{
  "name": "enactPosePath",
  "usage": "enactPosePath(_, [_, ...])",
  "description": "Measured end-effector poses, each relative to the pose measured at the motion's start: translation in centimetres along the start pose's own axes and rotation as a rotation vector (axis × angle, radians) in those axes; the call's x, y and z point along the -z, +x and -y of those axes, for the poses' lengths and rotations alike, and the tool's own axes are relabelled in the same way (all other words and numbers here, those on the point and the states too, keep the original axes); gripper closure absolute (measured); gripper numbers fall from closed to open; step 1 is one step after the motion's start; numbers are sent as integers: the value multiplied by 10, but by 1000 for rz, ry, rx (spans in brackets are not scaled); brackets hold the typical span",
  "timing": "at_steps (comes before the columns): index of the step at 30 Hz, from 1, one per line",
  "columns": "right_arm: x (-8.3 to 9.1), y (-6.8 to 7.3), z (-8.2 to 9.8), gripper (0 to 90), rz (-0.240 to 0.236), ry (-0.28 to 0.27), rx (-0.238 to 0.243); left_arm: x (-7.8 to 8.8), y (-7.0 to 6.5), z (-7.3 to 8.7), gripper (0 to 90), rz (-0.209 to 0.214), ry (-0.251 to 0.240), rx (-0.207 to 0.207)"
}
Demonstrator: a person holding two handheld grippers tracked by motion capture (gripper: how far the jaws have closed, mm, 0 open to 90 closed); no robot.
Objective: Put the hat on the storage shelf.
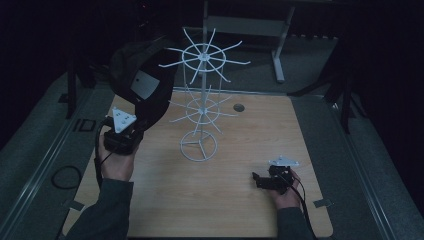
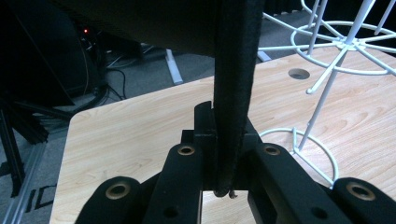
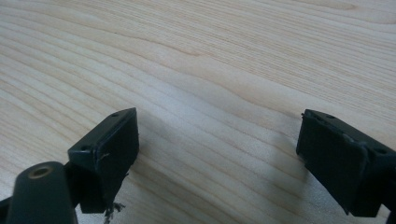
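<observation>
We hold the black cap [image 1: 142,82] by its brim, pinched in our left gripper [image 2: 223,140], beside the white wire rack [image 1: 201,107]. Our right gripper [image 3: 217,154] gapes empty over the table [image 3: 210,56].

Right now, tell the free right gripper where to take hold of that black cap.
Take the cap by its thin brim edge, opposite the left gripper, which is already shut on the brim. The crown looks too bulky for the jaws. The right gripper would come up from the right, clear of the white wire rack.

Cap [image 1: 142,80] left of rack [image 1: 201,107] on table [image 1: 240,210]
</observation>
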State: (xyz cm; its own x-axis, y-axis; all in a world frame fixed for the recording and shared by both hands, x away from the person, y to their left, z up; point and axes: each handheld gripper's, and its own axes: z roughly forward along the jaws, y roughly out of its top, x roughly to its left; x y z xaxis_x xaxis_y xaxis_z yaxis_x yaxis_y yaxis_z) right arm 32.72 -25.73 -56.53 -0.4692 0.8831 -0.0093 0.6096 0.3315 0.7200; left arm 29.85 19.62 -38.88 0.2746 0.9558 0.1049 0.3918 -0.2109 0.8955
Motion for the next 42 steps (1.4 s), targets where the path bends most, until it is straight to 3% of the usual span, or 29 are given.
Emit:
enactPosePath(13, [0, 0, 0, 127, 0, 0, 2, -2, -3, 2, 860, 11, 3, -24])
enactPosePath(20, [0, 0, 0, 127, 0, 0, 1, -3, -6, 2, 859, 7, 1, -61])
enactPosePath(32, [0, 0, 0, 127, 0, 1, 2, -6, -2, 8, 842, 25, 8, -53])
enactPosePath(36, [0, 0, 0, 127, 0, 0, 4, -4, -2, 8, 803, 27, 0, -54])
enactPosePath(42, [0, 0, 0, 127, 1, 1, 2, -1, -2, 8, 623, 44, -18, -43])
